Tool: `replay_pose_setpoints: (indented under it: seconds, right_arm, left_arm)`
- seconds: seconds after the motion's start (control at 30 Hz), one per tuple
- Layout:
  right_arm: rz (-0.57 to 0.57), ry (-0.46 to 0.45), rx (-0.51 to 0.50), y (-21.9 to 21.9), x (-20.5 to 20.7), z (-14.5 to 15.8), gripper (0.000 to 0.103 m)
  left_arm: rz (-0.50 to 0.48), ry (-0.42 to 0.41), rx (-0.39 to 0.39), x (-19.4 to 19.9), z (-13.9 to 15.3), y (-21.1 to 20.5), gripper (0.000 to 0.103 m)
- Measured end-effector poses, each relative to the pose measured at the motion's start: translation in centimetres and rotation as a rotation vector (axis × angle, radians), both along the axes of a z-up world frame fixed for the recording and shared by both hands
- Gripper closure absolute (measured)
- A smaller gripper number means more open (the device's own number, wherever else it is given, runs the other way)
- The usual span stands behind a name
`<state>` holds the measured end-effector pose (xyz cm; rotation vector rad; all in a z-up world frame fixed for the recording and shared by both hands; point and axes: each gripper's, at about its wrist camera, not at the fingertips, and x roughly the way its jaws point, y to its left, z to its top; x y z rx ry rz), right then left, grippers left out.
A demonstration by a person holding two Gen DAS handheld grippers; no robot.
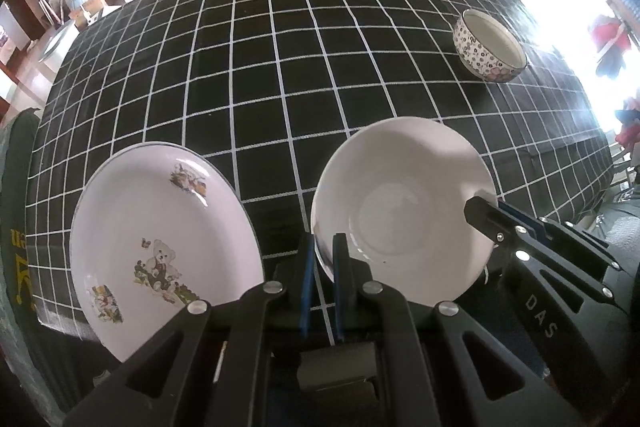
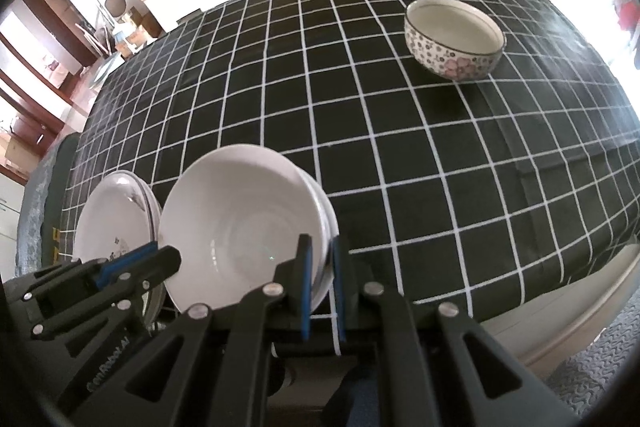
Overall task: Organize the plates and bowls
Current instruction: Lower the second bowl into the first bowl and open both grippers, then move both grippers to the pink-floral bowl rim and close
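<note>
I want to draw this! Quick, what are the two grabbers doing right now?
Left gripper: closed on the white bowl's rim.
Right gripper: closed on the same white bowl's opposite rim.

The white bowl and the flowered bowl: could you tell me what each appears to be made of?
White bowl: probably glazed ceramic or porcelain; smooth, glossy, with soft highlights. Melamine cannot be ruled out.
Flowered bowl: likely glazed stoneware or porcelain; thick wall, dark rim line, printed floral pattern outside, plain cream inside.
</note>
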<state>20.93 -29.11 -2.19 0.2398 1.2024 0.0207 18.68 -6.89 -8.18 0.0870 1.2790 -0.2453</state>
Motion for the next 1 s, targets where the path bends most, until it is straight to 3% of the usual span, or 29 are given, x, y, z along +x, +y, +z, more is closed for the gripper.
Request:
replay_pose_setpoints:
  seconds: [0.6, 0.83, 1.0]
  right_arm:
    - [-0.093, -0.084, 0.064, -4.2, 0.4, 4.9, 0.089]
    - [-0.156, -0.097, 0.102, -9.0, 2.4, 6.5, 0.08]
    - [-0.192, -0.079, 0.098, -13.5, 5.2, 7.0, 0.08]
  left_arm:
    - [-0.071, -0.086, -0.043, 1.2, 5.5, -2.1, 0.097]
    - [-0.12, -0.105, -0.062, 5.2, 7.2, -6.5, 0.092]
    - [-0.142, -0.095, -0.092, 8.3, 7.9, -9.8, 0.092]
